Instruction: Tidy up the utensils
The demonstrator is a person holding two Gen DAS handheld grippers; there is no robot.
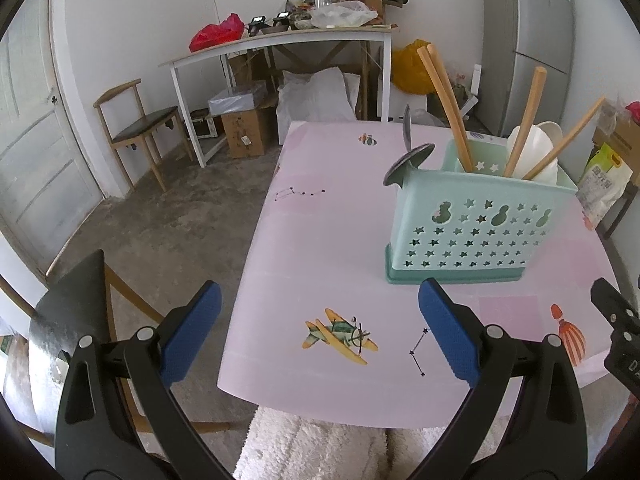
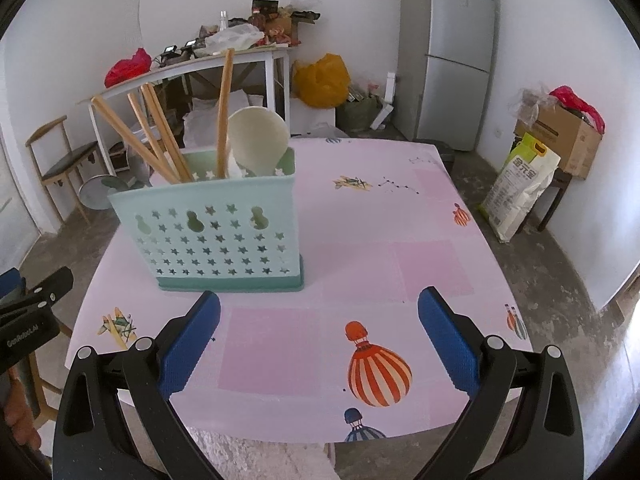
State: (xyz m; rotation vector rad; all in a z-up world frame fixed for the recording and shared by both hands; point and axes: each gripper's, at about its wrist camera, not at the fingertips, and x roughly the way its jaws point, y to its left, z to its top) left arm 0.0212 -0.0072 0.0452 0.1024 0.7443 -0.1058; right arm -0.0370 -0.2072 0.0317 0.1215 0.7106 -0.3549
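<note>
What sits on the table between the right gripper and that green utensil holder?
Nothing: in the right wrist view only bare pink tablecloth lies between the right gripper and the utensil holder.

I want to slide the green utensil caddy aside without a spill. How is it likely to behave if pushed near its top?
The utensil caddy looks tall and narrow, so a high push may tip it. Its perforated plastic suggests light weight. The long chopsticks and white spoon rise above the rim, probably making it top-heavy.
</note>
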